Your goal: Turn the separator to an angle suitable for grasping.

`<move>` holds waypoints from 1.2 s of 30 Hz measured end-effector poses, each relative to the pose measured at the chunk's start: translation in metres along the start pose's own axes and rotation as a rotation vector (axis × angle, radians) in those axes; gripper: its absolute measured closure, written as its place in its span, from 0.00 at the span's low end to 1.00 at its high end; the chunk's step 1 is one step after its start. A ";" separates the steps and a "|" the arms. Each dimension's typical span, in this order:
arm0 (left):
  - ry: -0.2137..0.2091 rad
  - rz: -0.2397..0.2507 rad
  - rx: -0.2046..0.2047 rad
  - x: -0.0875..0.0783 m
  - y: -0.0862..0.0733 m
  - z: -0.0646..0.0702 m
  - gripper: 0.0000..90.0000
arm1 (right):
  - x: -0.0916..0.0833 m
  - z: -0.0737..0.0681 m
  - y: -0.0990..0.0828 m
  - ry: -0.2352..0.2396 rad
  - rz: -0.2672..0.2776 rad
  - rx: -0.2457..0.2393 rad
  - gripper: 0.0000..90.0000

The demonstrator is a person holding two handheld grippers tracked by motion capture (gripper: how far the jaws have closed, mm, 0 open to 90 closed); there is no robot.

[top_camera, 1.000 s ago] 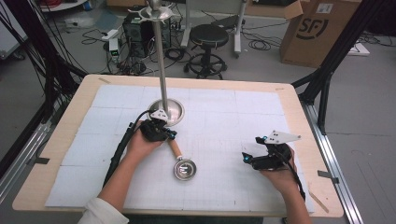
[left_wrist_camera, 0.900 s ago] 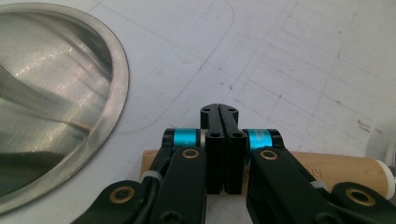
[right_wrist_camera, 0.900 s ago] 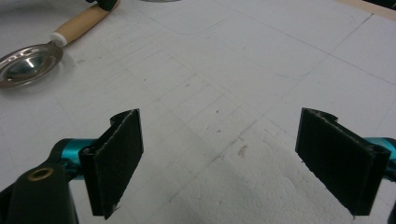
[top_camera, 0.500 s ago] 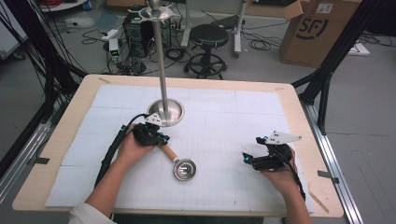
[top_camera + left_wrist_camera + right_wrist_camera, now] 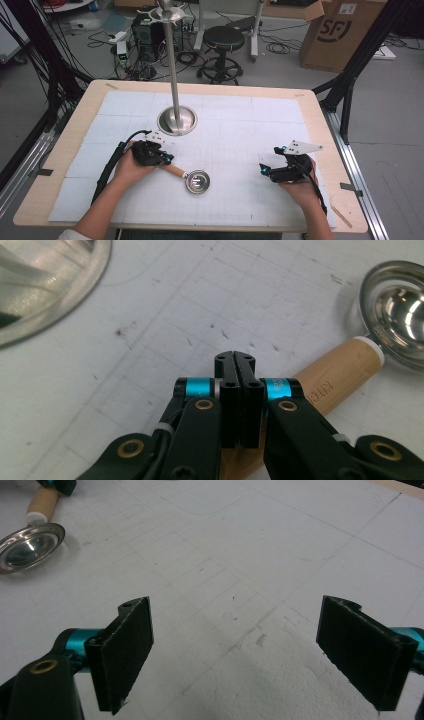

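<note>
The left tongs (image 5: pixel 235 360) are pressed together, empty, above the wooden handle of the strainer (image 5: pixel 192 179) lying mid-tabletop (image 5: pixel 310 100), perhaps just released. The right tongs (image 5: pixel 235 650) rest wide open, idle.

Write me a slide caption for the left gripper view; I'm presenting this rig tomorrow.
Left gripper, jaws closed on nothing, above the wooden handle of a steel scoop on the gridded mat.
</note>
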State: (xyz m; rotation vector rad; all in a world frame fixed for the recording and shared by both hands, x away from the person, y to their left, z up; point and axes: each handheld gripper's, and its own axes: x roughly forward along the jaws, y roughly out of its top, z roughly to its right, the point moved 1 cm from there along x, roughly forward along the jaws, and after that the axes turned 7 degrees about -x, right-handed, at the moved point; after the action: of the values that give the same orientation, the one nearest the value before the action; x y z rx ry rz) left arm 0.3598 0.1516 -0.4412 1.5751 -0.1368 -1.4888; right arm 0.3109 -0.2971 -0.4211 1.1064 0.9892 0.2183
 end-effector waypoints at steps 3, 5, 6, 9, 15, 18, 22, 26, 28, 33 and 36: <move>-0.016 0.004 0.001 -0.002 -0.005 0.003 0.99 | 0.000 0.000 0.000 0.001 -0.001 0.000 0.15; -0.026 0.012 0.006 -0.004 -0.008 0.005 0.99 | 0.001 0.000 0.000 0.001 0.000 0.000 0.15; -0.032 0.014 0.003 -0.004 -0.009 0.006 0.99 | 0.001 0.000 0.000 0.001 0.000 0.000 0.15; -0.036 0.017 0.003 -0.006 -0.011 0.005 0.99 | 0.001 0.000 0.000 0.002 0.001 0.000 0.15; -0.054 0.061 0.000 -0.013 -0.011 0.006 0.98 | -0.001 0.002 0.000 -0.001 0.010 0.004 0.15; -0.066 0.111 0.001 -0.020 -0.010 0.008 0.97 | -0.002 0.003 0.000 -0.003 0.013 0.007 0.15; -0.081 0.172 0.013 -0.031 -0.010 0.010 0.92 | -0.002 0.002 0.000 -0.002 0.016 0.003 0.15; -0.112 0.238 0.022 -0.041 -0.010 0.010 0.85 | -0.002 0.003 0.000 -0.001 0.019 0.008 0.15; -0.116 0.263 0.020 -0.045 -0.011 0.010 0.81 | -0.003 0.003 0.000 0.000 0.020 0.006 0.15; -0.107 0.313 0.004 -0.051 -0.013 0.004 0.65 | -0.003 0.004 0.000 0.003 0.030 0.016 0.15; -0.095 0.329 -0.008 -0.053 -0.014 0.002 0.57 | -0.002 0.004 0.000 0.005 0.034 0.020 0.15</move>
State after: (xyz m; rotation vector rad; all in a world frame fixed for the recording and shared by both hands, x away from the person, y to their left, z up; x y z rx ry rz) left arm 0.3373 0.1920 -0.4119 1.3974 -0.4234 -1.3015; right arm 0.3127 -0.3013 -0.4194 1.1417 0.9792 0.2397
